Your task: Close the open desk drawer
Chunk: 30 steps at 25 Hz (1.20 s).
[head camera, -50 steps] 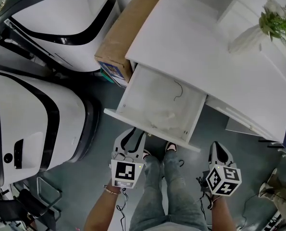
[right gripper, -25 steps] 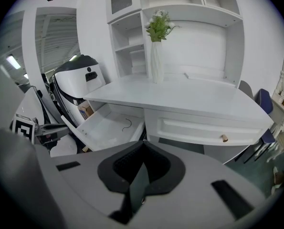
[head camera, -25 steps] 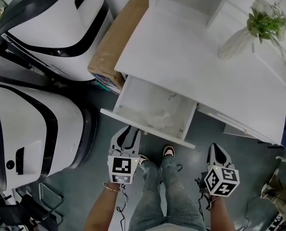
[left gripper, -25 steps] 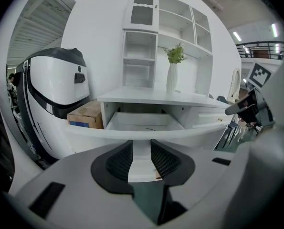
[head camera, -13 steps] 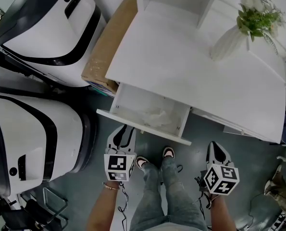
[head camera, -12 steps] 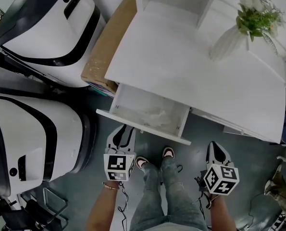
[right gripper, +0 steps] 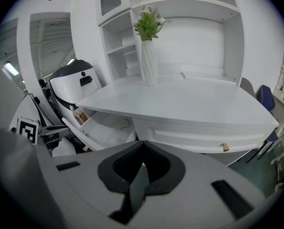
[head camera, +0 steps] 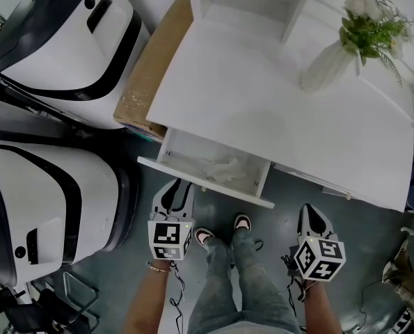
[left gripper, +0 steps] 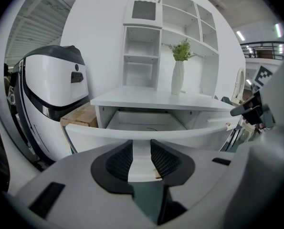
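White drawer (head camera: pixel 205 182) part-open — L gripper (head camera: pixel 174 186) jaws apart at its front; R gripper (head camera: pixel 310 213) closed, empty.

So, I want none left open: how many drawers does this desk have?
2: the open drawer at the desk's left end, and a closed drawer to its right with a small knob. Others may be hidden from view.

White desk top (head camera: pixel 262 103) with a ribbed white vase of greenery (head camera: pixel 323 67) near its far edge
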Motion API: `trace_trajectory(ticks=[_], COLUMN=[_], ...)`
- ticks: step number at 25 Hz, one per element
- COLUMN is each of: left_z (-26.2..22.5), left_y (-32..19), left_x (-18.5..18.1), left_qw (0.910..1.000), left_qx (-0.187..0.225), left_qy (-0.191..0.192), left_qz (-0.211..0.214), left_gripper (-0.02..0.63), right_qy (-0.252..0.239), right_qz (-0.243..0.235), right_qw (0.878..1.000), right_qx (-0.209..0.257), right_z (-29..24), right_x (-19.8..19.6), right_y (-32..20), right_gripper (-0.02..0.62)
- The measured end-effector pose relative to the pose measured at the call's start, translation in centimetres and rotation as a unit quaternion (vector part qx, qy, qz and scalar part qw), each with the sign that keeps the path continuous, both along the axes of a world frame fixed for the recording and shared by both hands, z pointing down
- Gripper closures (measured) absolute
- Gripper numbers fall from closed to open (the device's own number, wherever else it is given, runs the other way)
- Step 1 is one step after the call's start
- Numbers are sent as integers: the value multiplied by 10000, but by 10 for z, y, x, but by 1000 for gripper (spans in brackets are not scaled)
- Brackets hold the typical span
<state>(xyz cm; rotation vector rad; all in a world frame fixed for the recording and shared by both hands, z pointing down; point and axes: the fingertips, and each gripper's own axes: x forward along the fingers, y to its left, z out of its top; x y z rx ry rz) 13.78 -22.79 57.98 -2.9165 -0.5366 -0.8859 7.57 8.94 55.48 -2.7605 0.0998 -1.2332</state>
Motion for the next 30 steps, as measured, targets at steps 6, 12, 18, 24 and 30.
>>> trace_trajectory(ticks=[6, 12, 18, 24, 30], left_z=[1, 1, 1, 0, 0], left_y=[3, 7, 12, 15, 17], left_x=[8, 21, 34, 43, 51], left_qw=[10000, 9999, 9999, 9999, 9999], left_qx=[35, 74, 88, 66, 82], left_qy=[-27, -21, 11, 53, 15], left_qz=[-70, -108, -130, -110, -108], left_gripper=[477, 477, 479, 480, 480], right_qy=[-42, -41, -64, -103, -136], right_qz=[-58, -135, -171, -149, -157], right_qw=[10000, 9999, 9998, 9998, 9998], right_qx=[4, 36, 23, 16, 40], right_z=[3, 4, 6, 9, 11], right_x=[7, 16, 23, 30, 37], right_y=[2, 2, 7, 12, 13], right_gripper=[589, 589, 589, 589, 589])
